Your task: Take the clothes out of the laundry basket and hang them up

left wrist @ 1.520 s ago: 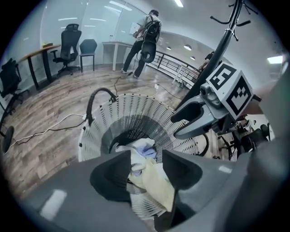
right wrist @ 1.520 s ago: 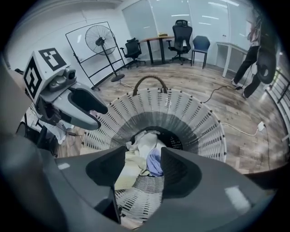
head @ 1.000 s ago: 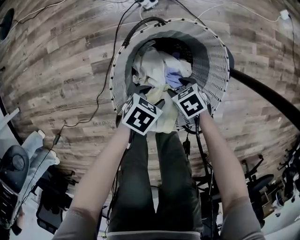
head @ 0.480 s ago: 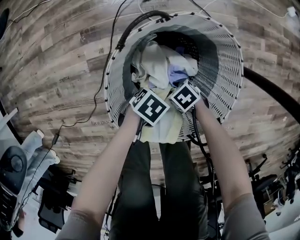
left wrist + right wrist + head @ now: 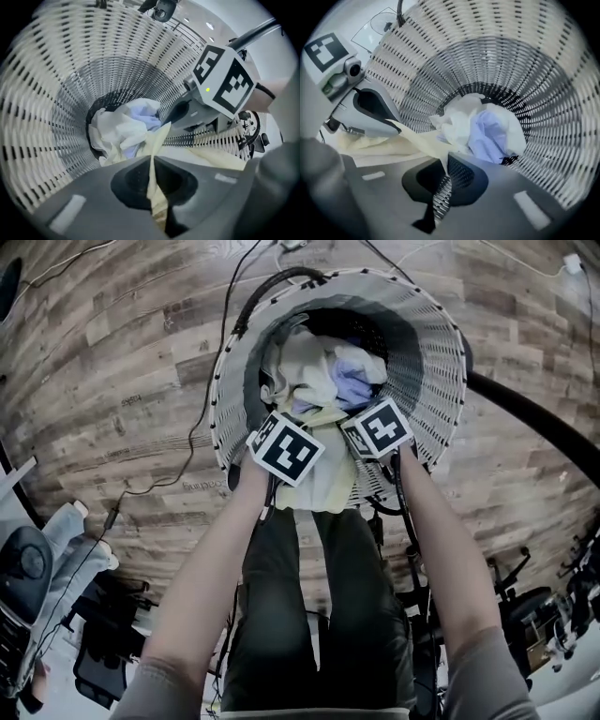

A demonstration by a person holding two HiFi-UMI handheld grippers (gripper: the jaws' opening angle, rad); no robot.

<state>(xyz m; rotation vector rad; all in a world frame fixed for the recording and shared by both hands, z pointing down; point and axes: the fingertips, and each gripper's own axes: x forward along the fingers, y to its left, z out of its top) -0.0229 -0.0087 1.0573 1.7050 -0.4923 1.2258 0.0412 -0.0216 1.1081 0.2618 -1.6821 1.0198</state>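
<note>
A white woven laundry basket (image 5: 436,362) stands on the wood floor with crumpled white and lavender clothes (image 5: 330,376) at its bottom. A pale yellow garment (image 5: 323,479) drapes over the basket's near rim. My left gripper (image 5: 286,448) is shut on one edge of it, and the cloth (image 5: 152,180) runs between the jaws. My right gripper (image 5: 377,429) is shut on another edge (image 5: 423,140), close to the left one. Each gripper shows in the other's view: the right gripper (image 5: 220,79) and the left gripper (image 5: 370,105). The yellow fabric stretches between them.
Black cables (image 5: 202,381) trail over the floor left of the basket, and a thick black tube (image 5: 534,423) runs past its right side. Office chairs and gear (image 5: 37,568) crowd the lower left; more equipment (image 5: 534,606) stands at the lower right.
Both grippers drew closer together over the basket's near rim, then spread slightly apart again. The pale yellow garment stays pinched in both throughout.
</note>
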